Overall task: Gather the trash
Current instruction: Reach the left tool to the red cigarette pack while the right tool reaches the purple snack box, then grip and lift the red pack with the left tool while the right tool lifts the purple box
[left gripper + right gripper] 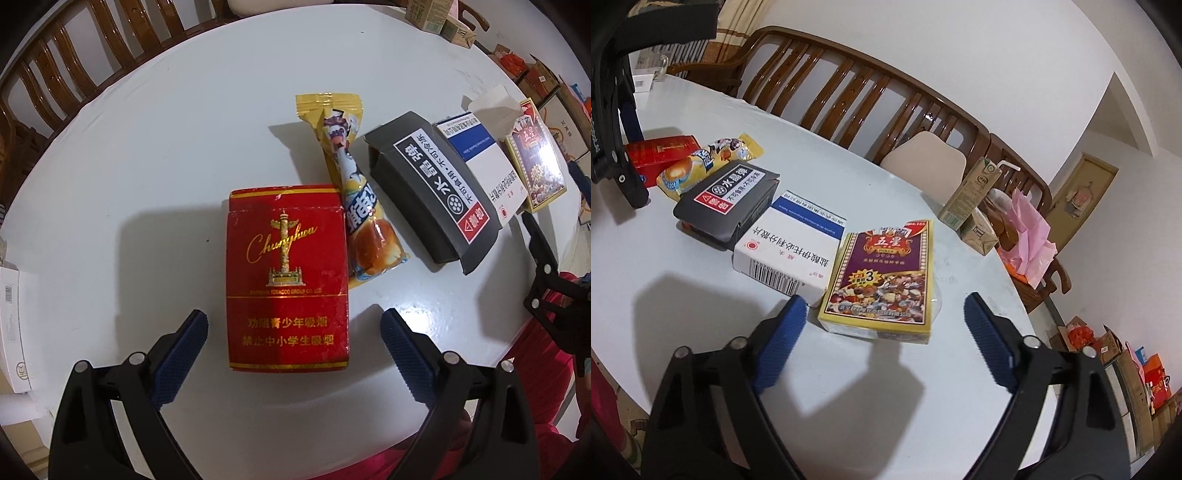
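both grippers hang spread wide over the white table point(129, 155), holding nothing. left gripper point(294, 334) straddles the near end of the red cigarette pack point(288, 277), pads clear of its sides. right gripper point(885, 319) sits just before the yellow card box point(882, 280). snack wrapper point(354, 184), grey box point(432, 188) and white medicine box point(790, 251) lie between them in a row.

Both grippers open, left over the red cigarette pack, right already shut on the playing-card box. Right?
Not quite. The right gripper is open too, its fingers either side of the card box without touching, per the right wrist view. The left gripper is open over the red pack.
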`<state>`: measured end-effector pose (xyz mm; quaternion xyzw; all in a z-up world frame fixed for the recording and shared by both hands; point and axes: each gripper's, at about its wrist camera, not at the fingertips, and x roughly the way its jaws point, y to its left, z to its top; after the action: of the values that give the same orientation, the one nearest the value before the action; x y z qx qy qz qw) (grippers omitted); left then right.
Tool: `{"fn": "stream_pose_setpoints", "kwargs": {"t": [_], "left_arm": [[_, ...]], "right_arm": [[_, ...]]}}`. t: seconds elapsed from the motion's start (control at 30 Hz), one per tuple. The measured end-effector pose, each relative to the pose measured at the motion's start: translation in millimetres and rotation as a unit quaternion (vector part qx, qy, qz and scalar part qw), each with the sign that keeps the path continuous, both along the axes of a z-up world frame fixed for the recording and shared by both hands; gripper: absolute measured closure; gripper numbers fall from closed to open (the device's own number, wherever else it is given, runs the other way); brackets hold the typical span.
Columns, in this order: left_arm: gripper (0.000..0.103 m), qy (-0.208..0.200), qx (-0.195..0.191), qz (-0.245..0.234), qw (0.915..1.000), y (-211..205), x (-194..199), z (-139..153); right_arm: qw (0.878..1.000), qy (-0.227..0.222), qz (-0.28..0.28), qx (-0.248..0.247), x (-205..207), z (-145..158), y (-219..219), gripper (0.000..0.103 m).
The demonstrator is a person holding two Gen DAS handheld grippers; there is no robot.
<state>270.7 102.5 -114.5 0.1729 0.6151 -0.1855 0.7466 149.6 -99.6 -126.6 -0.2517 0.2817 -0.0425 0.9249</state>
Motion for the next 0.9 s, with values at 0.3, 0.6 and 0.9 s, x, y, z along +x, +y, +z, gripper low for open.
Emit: {"fn": "stream_pose_setpoints", "kwargs": {"t": [0.3, 0.6, 0.9], "left_arm": [[0.011, 0.009, -0.005, -0.002, 0.9999, -6.8, 12.8, -4.0], [0.013, 0.012, -0.015, 0.001, 0.9998, -7.6, 18.8, -7.1], [0.048, 0.001, -0.022, 0.004, 0.9997, -17.1, 18.2, 1.8]], "right_arm": [[1.000, 0.008, -0.008, 0.022, 7.7, -2.2, -5.6, 0.032], [0.999, 0.007, -0.005, 0.035, 5.7, -3.0, -7.5, 0.040], [0.999, 0.004, -0.008, 0.043, 0.4, 0.2, -12.3, 0.041]]}}
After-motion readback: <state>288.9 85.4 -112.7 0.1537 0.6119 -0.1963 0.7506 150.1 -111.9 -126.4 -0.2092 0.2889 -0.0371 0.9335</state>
